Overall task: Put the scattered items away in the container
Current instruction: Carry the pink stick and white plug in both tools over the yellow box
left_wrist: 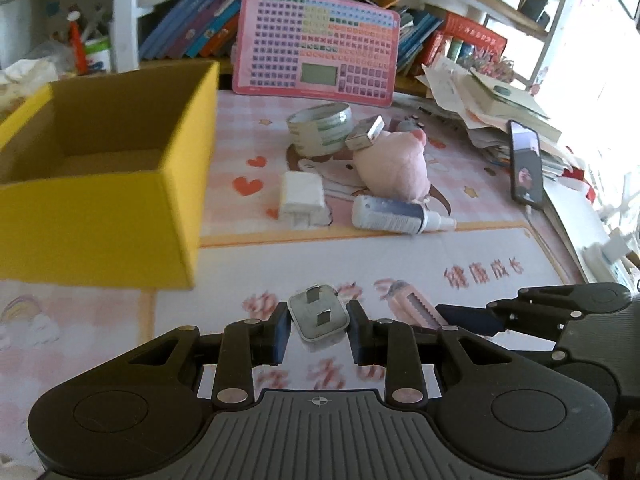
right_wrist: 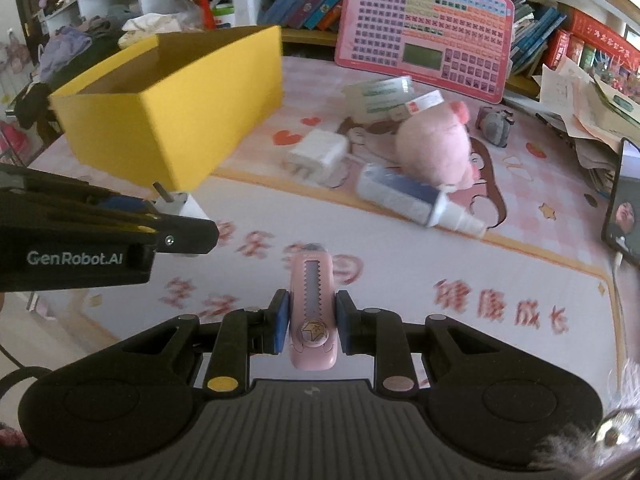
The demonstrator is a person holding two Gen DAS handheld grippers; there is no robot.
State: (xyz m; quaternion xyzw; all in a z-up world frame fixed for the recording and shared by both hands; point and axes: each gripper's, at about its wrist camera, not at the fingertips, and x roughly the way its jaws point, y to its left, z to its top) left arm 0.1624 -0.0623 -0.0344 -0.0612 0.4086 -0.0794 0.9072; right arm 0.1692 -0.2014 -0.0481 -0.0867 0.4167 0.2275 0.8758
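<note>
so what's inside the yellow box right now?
The yellow box shows bare brown walls and a strip of bare floor at the back. The near wall hides the rest of the floor in both views, so anything lying there can't be seen.

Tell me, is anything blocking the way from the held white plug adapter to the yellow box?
Nothing visible does. The left hand-held gripper holds the white plug adapter above bare mat; the open yellow cardboard box stands to its left.

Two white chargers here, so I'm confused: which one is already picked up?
The plug-up charger between the left gripper's fingers; the other white charger lies on the mat beside the spray bottle.
</note>
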